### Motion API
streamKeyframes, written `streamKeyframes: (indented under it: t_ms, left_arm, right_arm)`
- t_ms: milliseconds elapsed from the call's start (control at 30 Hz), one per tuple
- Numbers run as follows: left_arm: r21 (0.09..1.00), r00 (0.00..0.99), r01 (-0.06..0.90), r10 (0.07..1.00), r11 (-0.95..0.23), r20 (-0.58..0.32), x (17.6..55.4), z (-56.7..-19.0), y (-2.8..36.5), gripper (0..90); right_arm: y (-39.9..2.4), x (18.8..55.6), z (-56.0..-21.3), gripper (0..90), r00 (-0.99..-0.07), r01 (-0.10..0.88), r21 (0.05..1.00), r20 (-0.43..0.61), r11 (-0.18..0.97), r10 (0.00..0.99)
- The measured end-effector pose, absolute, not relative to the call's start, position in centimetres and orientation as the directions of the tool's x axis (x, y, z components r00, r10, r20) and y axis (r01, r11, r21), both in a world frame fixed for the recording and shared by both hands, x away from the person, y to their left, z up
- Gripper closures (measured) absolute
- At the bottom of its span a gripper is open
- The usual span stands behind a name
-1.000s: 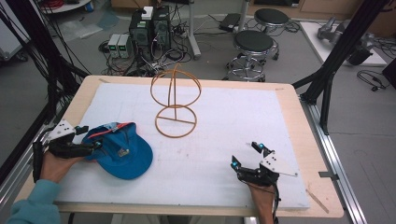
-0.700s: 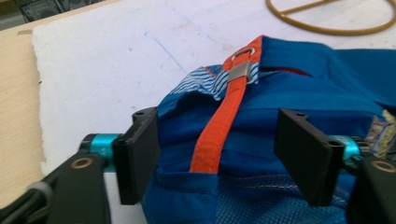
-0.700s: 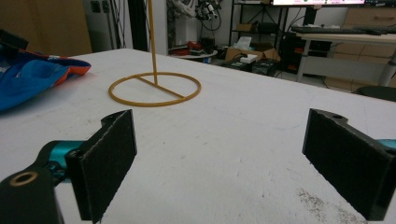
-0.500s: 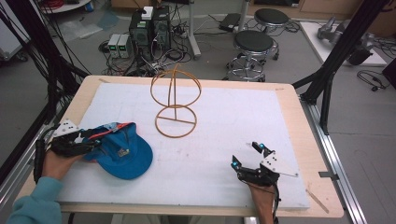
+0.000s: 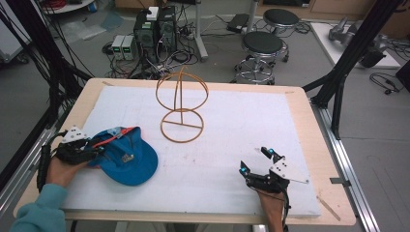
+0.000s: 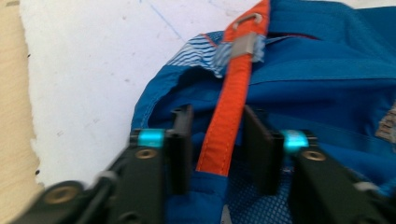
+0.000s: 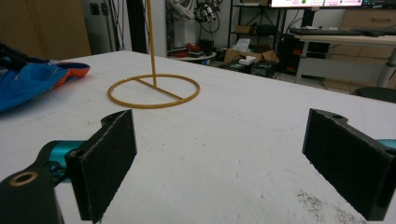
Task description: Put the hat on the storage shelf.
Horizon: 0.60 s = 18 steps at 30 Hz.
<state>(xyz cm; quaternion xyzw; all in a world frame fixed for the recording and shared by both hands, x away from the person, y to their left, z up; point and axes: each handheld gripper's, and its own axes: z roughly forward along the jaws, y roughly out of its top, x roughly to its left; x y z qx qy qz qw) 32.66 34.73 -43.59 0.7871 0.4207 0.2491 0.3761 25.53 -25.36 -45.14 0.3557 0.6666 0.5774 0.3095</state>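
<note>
A blue cap (image 5: 128, 157) with an orange strap (image 5: 109, 138) lies upside down at the left of the white mat (image 5: 241, 125). My left gripper (image 5: 98, 151) reaches into its back edge. In the left gripper view the jaws straddle the orange strap (image 6: 233, 93) and the cap's blue rim (image 6: 327, 70). They have just been closing, and a gap still shows on each side of the strap. My left gripper (image 6: 218, 140) is open. My right gripper (image 5: 255, 160) rests wide open at the front right with nothing between its pads (image 7: 219, 158). A yellow wire hat stand (image 5: 181, 104) stands mid-table.
The stand's pole (image 7: 151, 46) and ring rise ahead of the right gripper, with the cap (image 7: 28, 84) far to their left. The wooden table edge (image 5: 309, 135) borders the mat. Stools (image 5: 261, 46), computer boxes (image 5: 154, 29) and black frame poles (image 5: 338, 87) stand beyond.
The left gripper's jaws have narrowed around the cap's orange strap and it has edged slightly into the cap. The right gripper has stayed still.
</note>
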Motion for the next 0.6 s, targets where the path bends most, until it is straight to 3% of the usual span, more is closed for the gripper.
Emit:
streamKeyframes:
  t_ms: [100, 267, 600]
  left_arm:
    - [0.793, 0.527, 0.484, 0.847, -0.369, 0.072, 32.6, -43.76, 34.81, 61.9]
    - [0.788, 0.537, 0.482, 0.84, -0.382, 0.079, 32.49, -43.8, 34.65, 78.0]
    - [0.805, 0.526, 0.489, 0.85, -0.336, 0.035, 32.23, -43.31, 34.92, 87.9]
  right_arm:
    - [-25.39, 25.56, -45.14, 8.8, -0.555, 0.112, 0.99, -0.006, 0.083, 0.832]
    - [-25.36, 25.53, -45.14, 8.8, -0.555, 0.116, 0.99, -0.003, 0.081, 0.832]
    - [-25.37, 25.52, -45.14, 8.8, -0.555, 0.115, 0.99, -0.004, 0.081, 0.832]
